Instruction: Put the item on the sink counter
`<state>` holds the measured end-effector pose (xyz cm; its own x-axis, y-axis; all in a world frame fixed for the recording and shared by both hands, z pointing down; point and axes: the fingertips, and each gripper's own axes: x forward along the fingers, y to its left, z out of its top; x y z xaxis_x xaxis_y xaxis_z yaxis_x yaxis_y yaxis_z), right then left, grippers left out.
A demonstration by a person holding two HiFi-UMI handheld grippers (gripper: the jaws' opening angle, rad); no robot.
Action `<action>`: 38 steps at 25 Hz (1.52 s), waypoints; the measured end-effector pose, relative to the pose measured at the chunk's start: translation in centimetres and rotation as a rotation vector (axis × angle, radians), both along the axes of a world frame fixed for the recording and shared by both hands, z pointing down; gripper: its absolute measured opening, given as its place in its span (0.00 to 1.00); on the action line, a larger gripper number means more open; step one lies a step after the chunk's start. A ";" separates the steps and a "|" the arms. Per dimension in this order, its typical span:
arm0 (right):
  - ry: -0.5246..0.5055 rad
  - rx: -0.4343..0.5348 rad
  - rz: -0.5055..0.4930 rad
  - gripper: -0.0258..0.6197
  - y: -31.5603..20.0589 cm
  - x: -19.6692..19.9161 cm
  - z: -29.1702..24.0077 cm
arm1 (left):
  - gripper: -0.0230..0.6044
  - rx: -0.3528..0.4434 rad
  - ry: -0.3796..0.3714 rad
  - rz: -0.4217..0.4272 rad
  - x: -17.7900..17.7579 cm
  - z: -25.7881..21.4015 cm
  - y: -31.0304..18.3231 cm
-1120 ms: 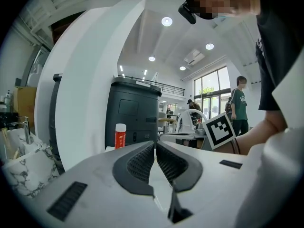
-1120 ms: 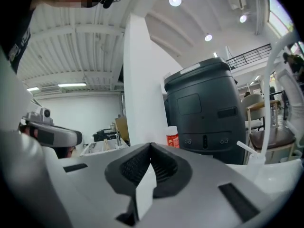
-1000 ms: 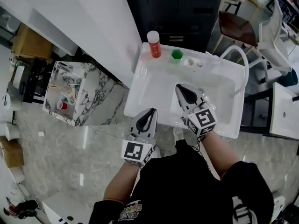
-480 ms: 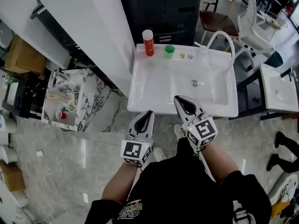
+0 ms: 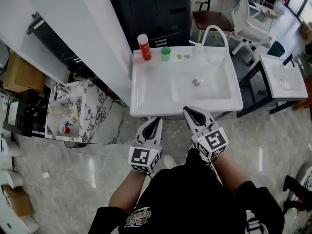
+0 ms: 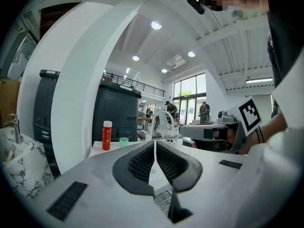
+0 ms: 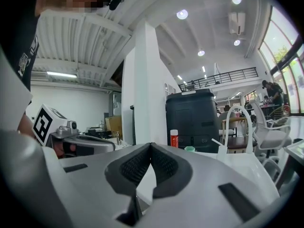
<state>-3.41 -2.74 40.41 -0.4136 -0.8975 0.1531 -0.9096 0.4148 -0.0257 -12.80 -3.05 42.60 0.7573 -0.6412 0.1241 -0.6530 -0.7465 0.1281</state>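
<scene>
I see white sink counter [image 5: 137, 92] | back ledge: red bottle [image 5: 143, 48] upright, green cup [image 5: 166, 53] just beside | small bits [image 5: 183, 56] further right

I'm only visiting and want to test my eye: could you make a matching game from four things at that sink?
Things: 1 bottle; 2 cup; 3 faucet; 4 drain.
Match with: A green; B bottom of the sink; C red, white cap; D white arch.
Pairs: 1-C; 2-A; 3-D; 4-B.

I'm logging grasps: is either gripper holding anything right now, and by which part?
Nothing is held: the left gripper and the right gripper are both shut and empty.
</scene>
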 end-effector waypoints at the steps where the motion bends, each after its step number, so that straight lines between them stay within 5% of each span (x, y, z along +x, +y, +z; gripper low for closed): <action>1: 0.001 -0.001 0.003 0.12 0.4 0.3 0.0 | 0.07 0.004 0.001 0.003 0.3 -0.1 0.2; 38: -0.011 -0.006 0.019 0.12 1.5 0.2 0.1 | 0.07 0.013 0.003 0.034 1.0 -0.3 1.0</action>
<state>-3.17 -1.21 40.48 -0.3978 -0.9044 0.1543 -0.9171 0.3969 -0.0380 -11.80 -2.04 42.26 0.7789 -0.6167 0.1139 -0.6270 -0.7697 0.1199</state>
